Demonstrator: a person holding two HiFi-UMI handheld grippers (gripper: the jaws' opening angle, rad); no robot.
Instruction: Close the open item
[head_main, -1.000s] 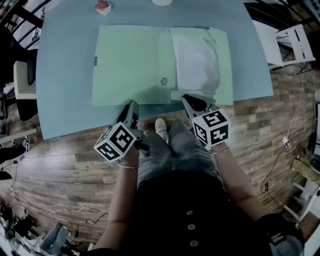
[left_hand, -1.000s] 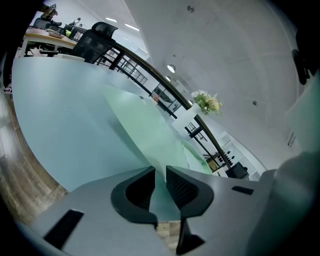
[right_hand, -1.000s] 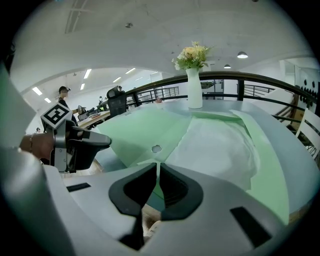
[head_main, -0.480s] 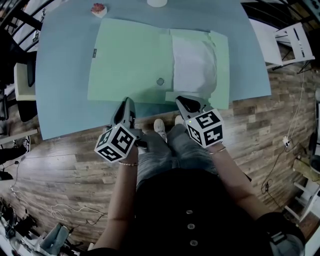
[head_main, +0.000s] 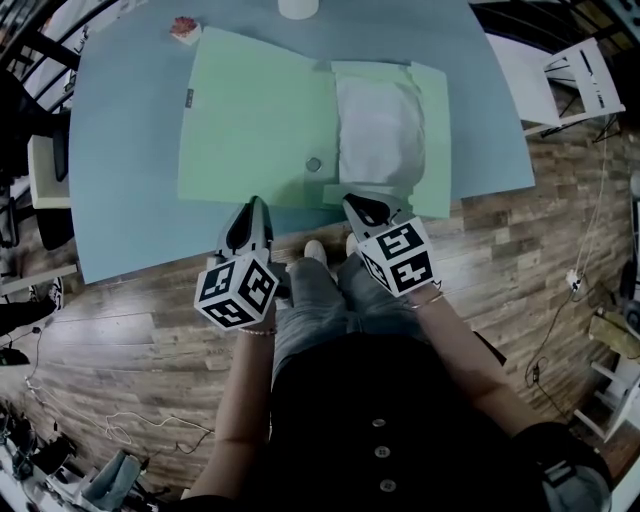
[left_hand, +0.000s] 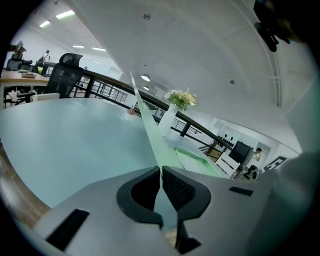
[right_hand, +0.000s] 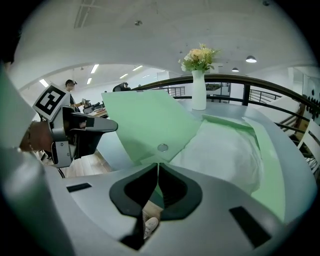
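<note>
The open green folder (head_main: 260, 120) lies long axis left-right on the table (head_main: 120, 150). The left claw (head_main: 249, 207) and right claw (head_main: 356, 202), jaws just closing, each pinch its near edge.

Open table (head_main: 120, 150) lies left of the folder (head_main: 260, 120); a vase (head_main: 297, 8) stands beyond it.
</note>
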